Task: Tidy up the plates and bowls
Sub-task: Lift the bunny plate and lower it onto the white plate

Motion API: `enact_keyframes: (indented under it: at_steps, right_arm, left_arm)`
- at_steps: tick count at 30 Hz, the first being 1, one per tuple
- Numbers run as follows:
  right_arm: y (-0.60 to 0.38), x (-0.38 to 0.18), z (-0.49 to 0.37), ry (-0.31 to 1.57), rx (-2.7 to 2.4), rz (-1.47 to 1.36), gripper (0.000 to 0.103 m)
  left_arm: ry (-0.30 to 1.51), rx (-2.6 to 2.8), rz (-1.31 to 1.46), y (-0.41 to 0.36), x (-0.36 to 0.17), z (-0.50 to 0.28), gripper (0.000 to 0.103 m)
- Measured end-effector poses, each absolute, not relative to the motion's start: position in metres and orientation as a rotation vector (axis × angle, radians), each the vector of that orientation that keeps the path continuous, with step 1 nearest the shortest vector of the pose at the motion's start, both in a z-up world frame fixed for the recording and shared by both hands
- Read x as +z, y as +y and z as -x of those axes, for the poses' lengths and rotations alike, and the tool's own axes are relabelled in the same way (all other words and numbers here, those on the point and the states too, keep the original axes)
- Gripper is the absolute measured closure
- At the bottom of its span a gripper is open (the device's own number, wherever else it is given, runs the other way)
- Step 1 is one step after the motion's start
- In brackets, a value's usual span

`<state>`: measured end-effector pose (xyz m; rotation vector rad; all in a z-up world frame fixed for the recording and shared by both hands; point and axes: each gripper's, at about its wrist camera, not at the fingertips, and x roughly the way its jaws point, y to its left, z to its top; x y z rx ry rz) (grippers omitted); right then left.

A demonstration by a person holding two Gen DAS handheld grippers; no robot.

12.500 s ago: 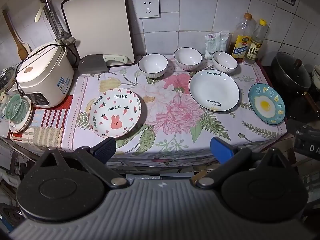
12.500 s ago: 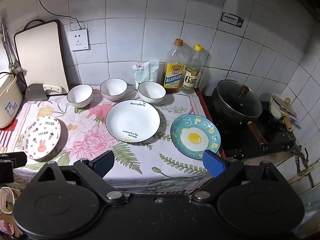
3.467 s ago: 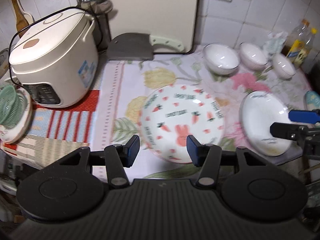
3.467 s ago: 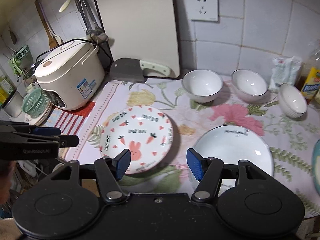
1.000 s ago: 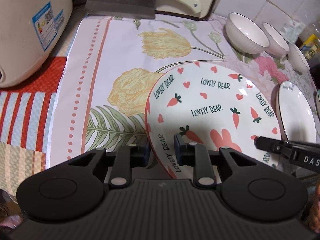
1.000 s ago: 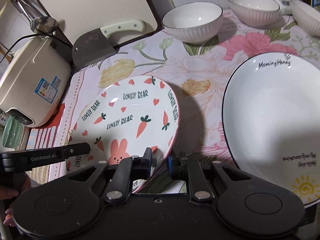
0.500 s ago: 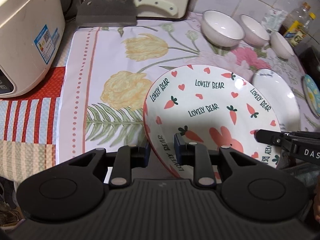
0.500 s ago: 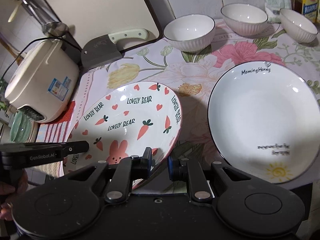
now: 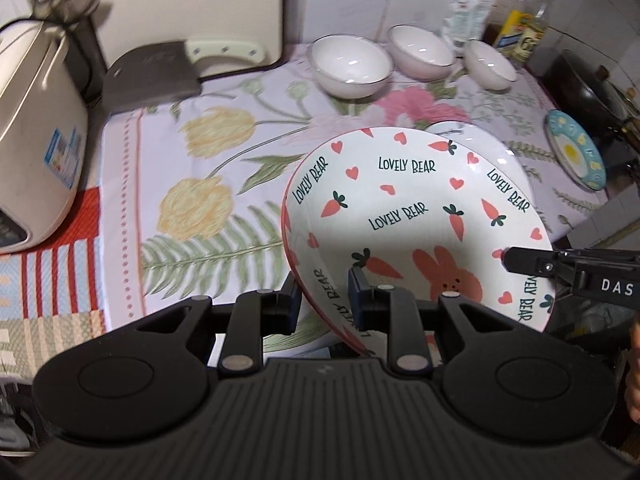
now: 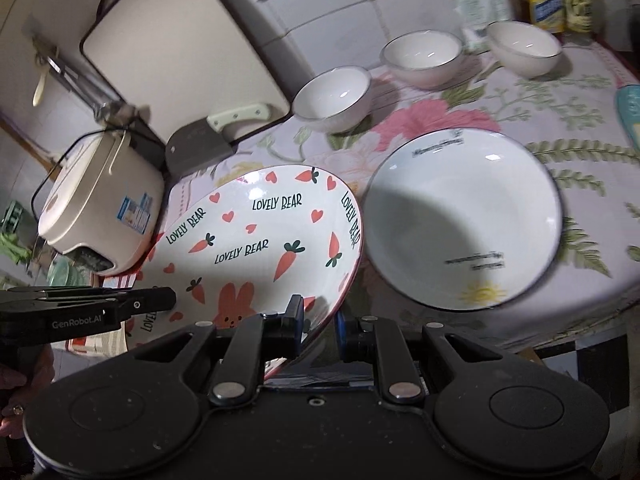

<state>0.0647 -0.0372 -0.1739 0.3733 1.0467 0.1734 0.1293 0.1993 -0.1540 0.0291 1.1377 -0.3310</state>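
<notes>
Glossy round carrot plate pinched at opposite rims by left tongs and right tongs; only the left view shows the egg-painted plate far right.

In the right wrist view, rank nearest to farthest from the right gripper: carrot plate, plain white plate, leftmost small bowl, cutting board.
1. carrot plate, clamped in the right gripper.
2. plain white plate, ahead-right on the cloth.
3. leftmost small bowl, behind it.
4. cutting board, against the wall, back-left.

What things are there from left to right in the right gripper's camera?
Rice cooker → cleaver → bunny plate → big white plate → blue plate's edge.
</notes>
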Motion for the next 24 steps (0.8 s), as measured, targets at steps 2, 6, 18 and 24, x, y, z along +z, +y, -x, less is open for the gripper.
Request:
enact_keyframes:
  at_steps: [2,6,18,24]
  right_arm:
    - [-0.045,-0.168,-0.058,1.027,0.155,-0.366,0.083]
    - [-0.066,-0.158,-0.048,1.012,0.125,-0.383,0.082]
    - [-0.131,-0.162,-0.045,1.034,0.127,-0.405,0.081]
    - [-0.157,-0.175,-0.064,1.062,0.174,-0.365,0.08]
  left_arm:
    - [1.118,-0.35,-0.047,0.188,-0.149,-0.126,0.08]
    - [1.082,-0.401,-0.081,0.165,-0.142,-0.122,0.08]
    - [1.094,-0.4,-0.083,0.097,-0.153,-0.13,0.08]
    - [1.11,-0.345,-0.047,0.07,-0.17,-0.144,0.08]
